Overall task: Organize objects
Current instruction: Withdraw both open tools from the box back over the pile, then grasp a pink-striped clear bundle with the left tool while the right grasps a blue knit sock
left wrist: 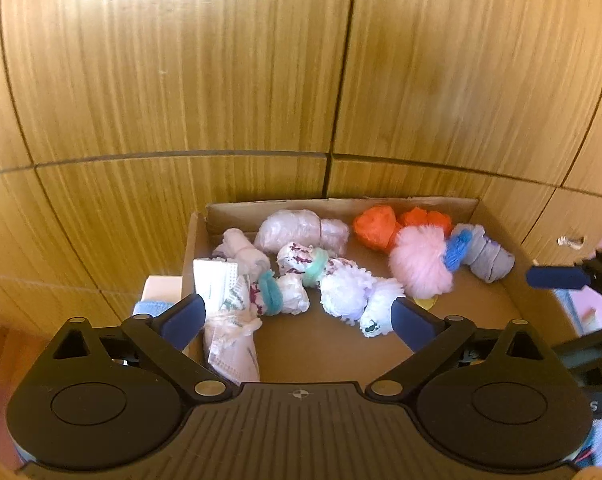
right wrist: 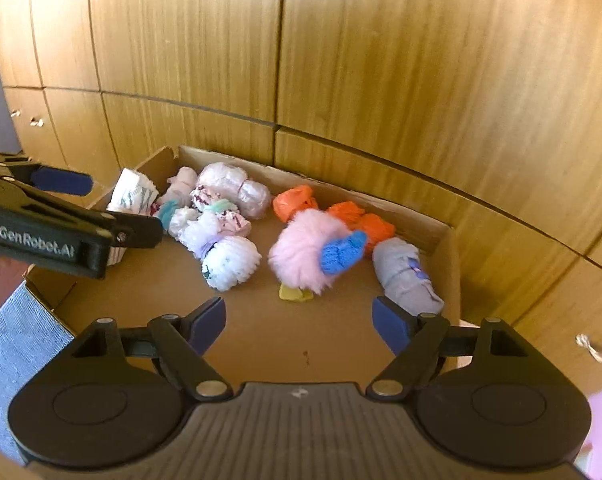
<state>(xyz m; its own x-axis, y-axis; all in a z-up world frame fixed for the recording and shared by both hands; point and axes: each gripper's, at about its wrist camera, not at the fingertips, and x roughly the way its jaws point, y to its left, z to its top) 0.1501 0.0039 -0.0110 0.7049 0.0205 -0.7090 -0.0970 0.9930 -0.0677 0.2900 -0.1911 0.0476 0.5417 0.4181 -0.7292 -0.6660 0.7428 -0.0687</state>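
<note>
Only right wrist shows box's [right wrist: 453,248] right wall [right wrist: 455,280] fully.

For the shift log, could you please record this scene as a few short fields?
container: cardboard box, open top, in front of wood cabinets
contents: rolled sock bundles
left side: white bundles, some with teal bands
right side: orange bundle, pink fluffy bundle with blue part, grey bundle
under pink bundle: yellow item, mostly hidden
left gripper: open, over the box, holding nothing
right gripper: open, over the box, holding nothing
</note>
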